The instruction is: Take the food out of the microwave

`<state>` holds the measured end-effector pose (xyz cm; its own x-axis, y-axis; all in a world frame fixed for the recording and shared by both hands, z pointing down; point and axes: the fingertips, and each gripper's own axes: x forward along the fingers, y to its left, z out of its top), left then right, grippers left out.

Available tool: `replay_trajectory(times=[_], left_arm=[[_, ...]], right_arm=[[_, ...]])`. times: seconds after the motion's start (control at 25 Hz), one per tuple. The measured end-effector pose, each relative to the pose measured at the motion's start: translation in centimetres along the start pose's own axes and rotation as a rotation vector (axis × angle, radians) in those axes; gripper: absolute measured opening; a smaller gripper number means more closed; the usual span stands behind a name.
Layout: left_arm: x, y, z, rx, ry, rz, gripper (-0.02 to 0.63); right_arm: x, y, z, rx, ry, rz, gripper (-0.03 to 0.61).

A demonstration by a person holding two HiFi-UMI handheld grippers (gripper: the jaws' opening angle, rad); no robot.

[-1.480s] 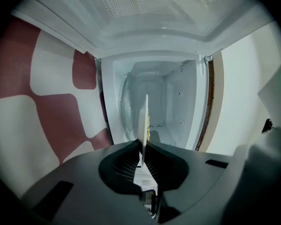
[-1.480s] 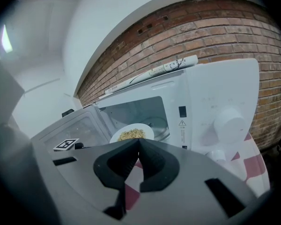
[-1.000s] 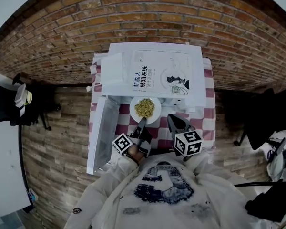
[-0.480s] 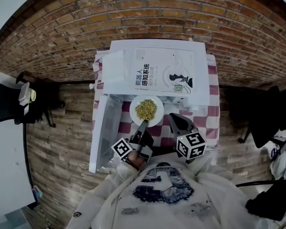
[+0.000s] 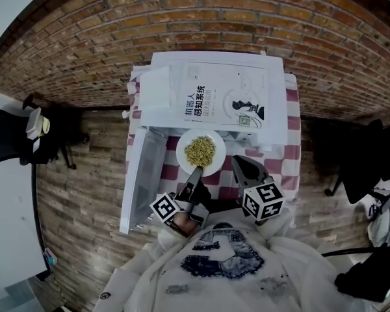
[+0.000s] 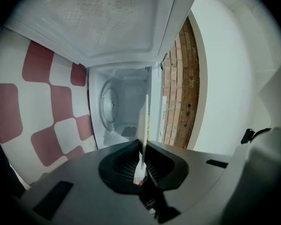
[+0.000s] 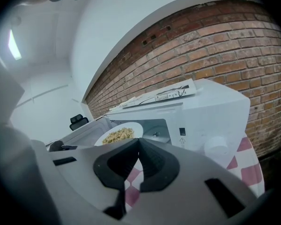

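A white plate (image 5: 200,151) of yellowish food hangs in front of the white microwave (image 5: 214,96), above the red-and-white checked cloth (image 5: 283,164). My left gripper (image 5: 196,171) is shut on the plate's near rim. In the left gripper view the plate (image 6: 143,121) shows edge-on, pinched between the jaws of that gripper (image 6: 141,165), with the empty microwave cavity (image 6: 119,109) behind it. My right gripper (image 5: 237,162) hangs to the right of the plate, shut and empty. In its own view the right gripper (image 7: 138,143) points at the plate (image 7: 119,134) and the microwave front (image 7: 210,116).
The microwave door (image 5: 143,174) stands swung open at the left of the table. A printed booklet (image 5: 214,99) lies on top of the microwave. A brick wall (image 5: 201,18) backs the table. Black chairs (image 5: 26,138) stand on the wooden floor at the left.
The plate in my left gripper has risen a little and drawn slightly away from the microwave. The right gripper has stayed where it was.
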<state>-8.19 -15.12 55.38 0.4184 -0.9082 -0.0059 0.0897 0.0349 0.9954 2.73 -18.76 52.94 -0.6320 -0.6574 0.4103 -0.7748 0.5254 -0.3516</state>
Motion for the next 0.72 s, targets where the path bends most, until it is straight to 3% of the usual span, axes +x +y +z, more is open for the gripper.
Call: replay_trajectory(times=[0.72], left_arm=[[-0.63, -0.31, -0.68, -0.003, -0.006, -0.006, 0.034]], right_arm=[[-0.28, -0.03, -0.03, -0.036, -0.003, -0.004, 0.014]])
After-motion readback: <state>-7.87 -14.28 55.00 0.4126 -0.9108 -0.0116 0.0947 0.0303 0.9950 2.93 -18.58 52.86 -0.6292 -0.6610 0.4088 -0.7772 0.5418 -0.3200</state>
